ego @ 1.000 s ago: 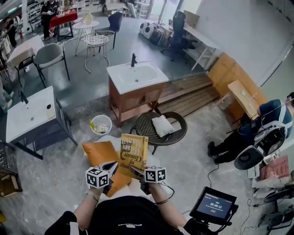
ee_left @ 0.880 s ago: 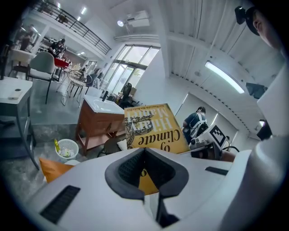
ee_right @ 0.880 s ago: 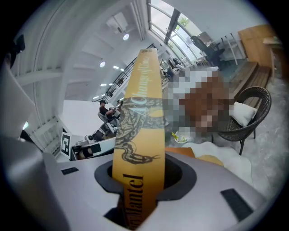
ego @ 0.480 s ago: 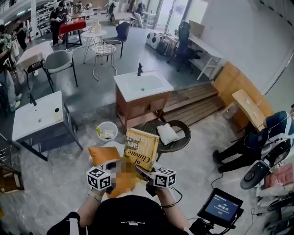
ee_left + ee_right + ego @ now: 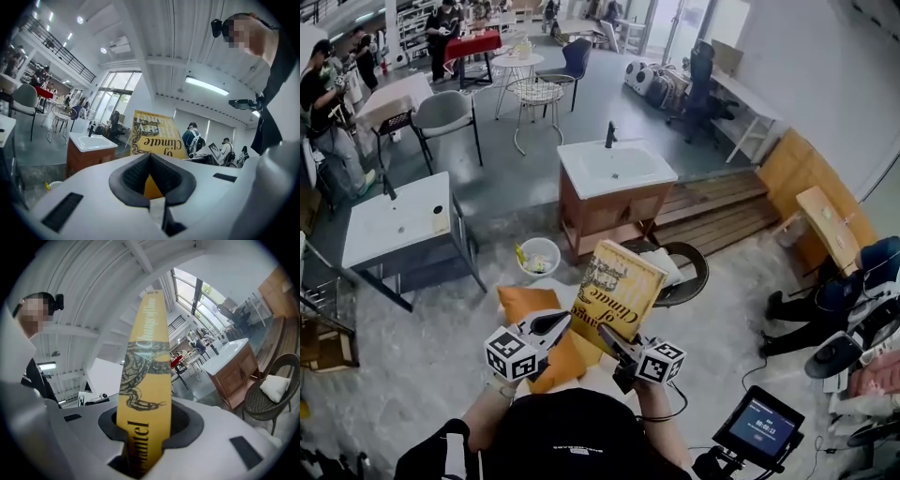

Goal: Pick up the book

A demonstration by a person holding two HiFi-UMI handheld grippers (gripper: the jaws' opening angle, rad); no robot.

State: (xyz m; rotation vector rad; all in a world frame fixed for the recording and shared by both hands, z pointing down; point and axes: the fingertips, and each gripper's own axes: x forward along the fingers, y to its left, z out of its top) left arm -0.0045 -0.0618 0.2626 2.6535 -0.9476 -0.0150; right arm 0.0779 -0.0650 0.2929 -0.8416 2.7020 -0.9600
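**Airborne book [image 5: 617,292], gripped twice**
Yellow book hangs mid-air, top edge tilted toward 1 o'clock. Right hand-held gripper [image 5: 604,334] is clenched on its spine at 6 o'clock, and left hand-held gripper [image 5: 564,319] pinches the 8 o'clock corner.

Place: large open workspace hall, part office, part mock home | Evidence: washbasin vanity [image 5: 617,169] on concrete floor [image 5: 511,183]; wall desk [image 5: 741,98]; office chair [image 5: 701,66]; café table [image 5: 514,64]; mezzanine railing [image 5: 61,49]; ceiling strip light [image 5: 206,86]
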